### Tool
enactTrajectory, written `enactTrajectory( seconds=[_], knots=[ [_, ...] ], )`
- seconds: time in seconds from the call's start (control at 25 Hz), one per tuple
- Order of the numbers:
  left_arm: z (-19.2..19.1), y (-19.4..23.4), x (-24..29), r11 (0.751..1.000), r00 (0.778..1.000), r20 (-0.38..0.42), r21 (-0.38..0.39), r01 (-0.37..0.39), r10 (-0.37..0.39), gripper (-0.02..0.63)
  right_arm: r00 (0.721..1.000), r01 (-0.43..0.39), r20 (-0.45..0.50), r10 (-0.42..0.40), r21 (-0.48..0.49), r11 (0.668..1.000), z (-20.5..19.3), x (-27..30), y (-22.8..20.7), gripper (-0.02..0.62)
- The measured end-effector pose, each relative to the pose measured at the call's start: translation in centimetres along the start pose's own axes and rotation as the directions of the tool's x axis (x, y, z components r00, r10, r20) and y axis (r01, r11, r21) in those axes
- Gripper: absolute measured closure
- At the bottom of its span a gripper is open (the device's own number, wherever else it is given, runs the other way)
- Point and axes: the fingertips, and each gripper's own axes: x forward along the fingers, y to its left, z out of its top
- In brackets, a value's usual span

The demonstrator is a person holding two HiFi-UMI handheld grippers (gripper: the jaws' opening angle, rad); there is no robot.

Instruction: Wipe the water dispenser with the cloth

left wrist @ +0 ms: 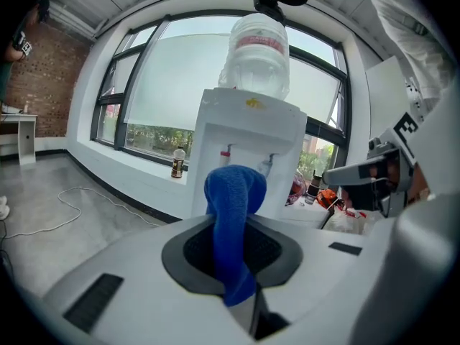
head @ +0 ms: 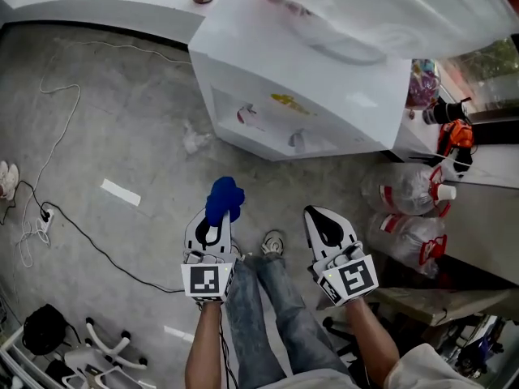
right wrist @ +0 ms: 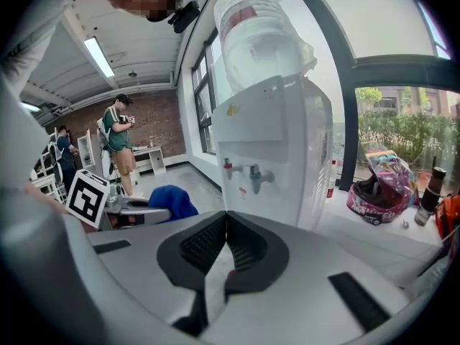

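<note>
Head view: left gripper (head: 212, 225) jaws clamp the blue cloth (head: 224, 198), short of the water dispenser (head: 300, 96). Right gripper (head: 318, 217) jaws are closed and empty. Bagged bottles (head: 405, 189) lie right of the dispenser.
Left gripper view: the cloth covers the dispenser's lower front; a brown bottle (left wrist: 177, 164) stands left of it.
Right gripper view: jaws together, dispenser ahead, a helmet (right wrist: 377, 189) to its right.

Dispenser (head: 300, 79), cloth (head: 225, 197): 1 ea.; grippers (head: 212, 222) (head: 324, 217) 2; jugs (head: 401, 189) (head: 409, 235) 2?
</note>
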Motion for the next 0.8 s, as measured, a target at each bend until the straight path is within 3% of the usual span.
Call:
enactTrajectory(
  seconds=[0.52, 0.68, 0.8],
  knots=[
    [3.0, 5.8, 14.3, 0.991, 1.000, -0.015, 0.133, -0.018, 0.021, 0.554, 1.000, 0.018, -0.017, -0.018, 0.018, 1.000, -0.2, 0.1, -2.8, 0.580],
    [4.6, 7.3, 16.3, 0.993, 0.998, 0.011, 0.098, -0.063, 0.062, 0.553, 0.999, 0.034, -0.028, -0.033, 0.031, 0.999, -0.5, -0.1, -3.7, 0.580],
    [5.0, 7.1, 17.1, 0.991, 0.998, 0.011, 0.117, -0.059, 0.058, 0.554, 0.999, 0.035, -0.027, -0.034, 0.040, 0.999, -0.5, 0.0, -3.8, 0.580]
  ],
)
